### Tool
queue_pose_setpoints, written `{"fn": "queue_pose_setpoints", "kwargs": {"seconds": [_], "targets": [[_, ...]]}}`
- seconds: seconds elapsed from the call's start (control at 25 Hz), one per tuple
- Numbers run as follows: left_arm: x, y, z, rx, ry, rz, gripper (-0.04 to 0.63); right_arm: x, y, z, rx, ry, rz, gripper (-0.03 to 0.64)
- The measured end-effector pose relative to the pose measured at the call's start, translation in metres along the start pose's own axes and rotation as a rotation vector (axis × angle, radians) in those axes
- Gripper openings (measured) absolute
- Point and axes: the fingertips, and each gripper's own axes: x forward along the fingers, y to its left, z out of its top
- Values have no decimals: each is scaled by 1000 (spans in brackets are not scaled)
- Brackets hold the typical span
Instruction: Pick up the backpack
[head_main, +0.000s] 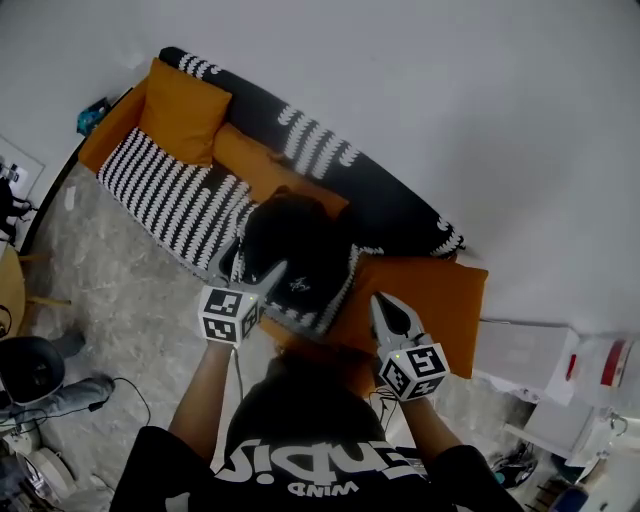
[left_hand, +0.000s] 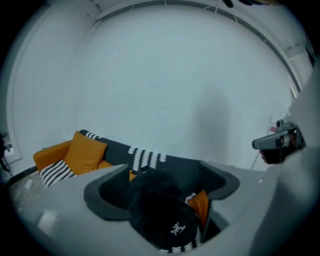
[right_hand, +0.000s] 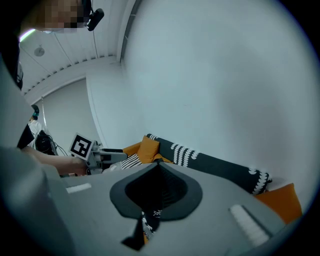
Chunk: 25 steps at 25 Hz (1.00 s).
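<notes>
A black backpack (head_main: 300, 255) with a small white logo lies on the seat of a black-and-white striped sofa (head_main: 165, 185). My left gripper (head_main: 252, 262) stands open at the backpack's near left edge. In the left gripper view the backpack (left_hand: 161, 217) shows between the wide jaws of the left gripper (left_hand: 160, 182), and the pads do not press on it. My right gripper (head_main: 381, 302) is shut and empty, just right of the backpack over an orange cushion (head_main: 430, 300). In the right gripper view the right gripper (right_hand: 155, 164) has its jaws together, and only a sliver of backpack (right_hand: 149, 221) shows below.
An orange pillow (head_main: 182, 112) leans at the sofa's far left end. A white wall (head_main: 450, 90) runs behind the sofa. White boxes (head_main: 520, 355) stand on the floor at the right. Cables (head_main: 125, 385) and a dark stool (head_main: 30, 365) are at the left.
</notes>
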Motion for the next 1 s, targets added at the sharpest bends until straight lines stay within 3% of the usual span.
{"fn": "queue_pose_setpoints", "kwargs": {"seconds": [0.4, 0.76, 1.0], "targets": [[107, 60, -55, 109, 162, 42, 491, 18, -28, 3, 13, 41, 0, -2], [182, 91, -115, 80, 309, 20, 495, 15, -55, -26, 59, 106, -37, -2], [206, 102, -125, 135, 355, 33, 485, 11, -68, -44, 90, 144, -45, -2]]}}
